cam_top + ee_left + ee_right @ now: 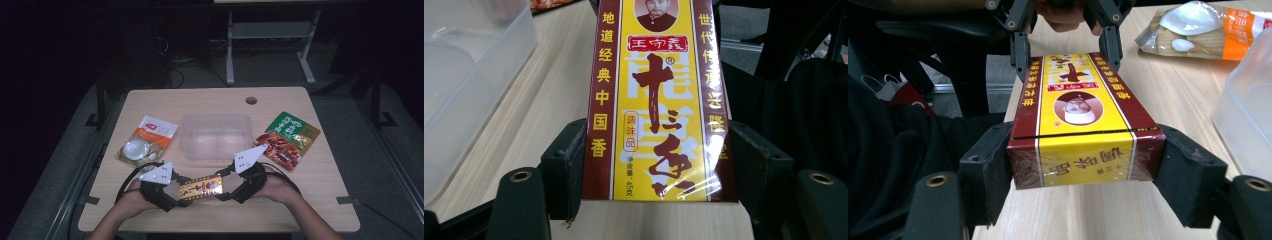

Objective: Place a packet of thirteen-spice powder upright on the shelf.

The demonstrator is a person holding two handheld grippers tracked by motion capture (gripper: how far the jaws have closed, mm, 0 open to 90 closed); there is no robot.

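A long spice box (200, 187), yellow with dark red borders and Chinese print, is held level just above the table's front edge between both grippers. My left gripper (181, 189) is shut on its left end. In the left gripper view the box (654, 100) runs away from the camera, with the black pads (566, 170) pressed on both long sides. My right gripper (223, 186) is shut on the other end. In the right gripper view the pads (990, 170) clamp the box (1078, 110), and the left gripper (1065, 50) grips its far end.
A clear plastic container (216, 136) stands empty at the middle of the wooden table (300, 200). A white and orange pouch (147, 140) lies to its left, a green and red snack bag (287, 140) to its right. A cable hole (251, 100) sits near the far edge.
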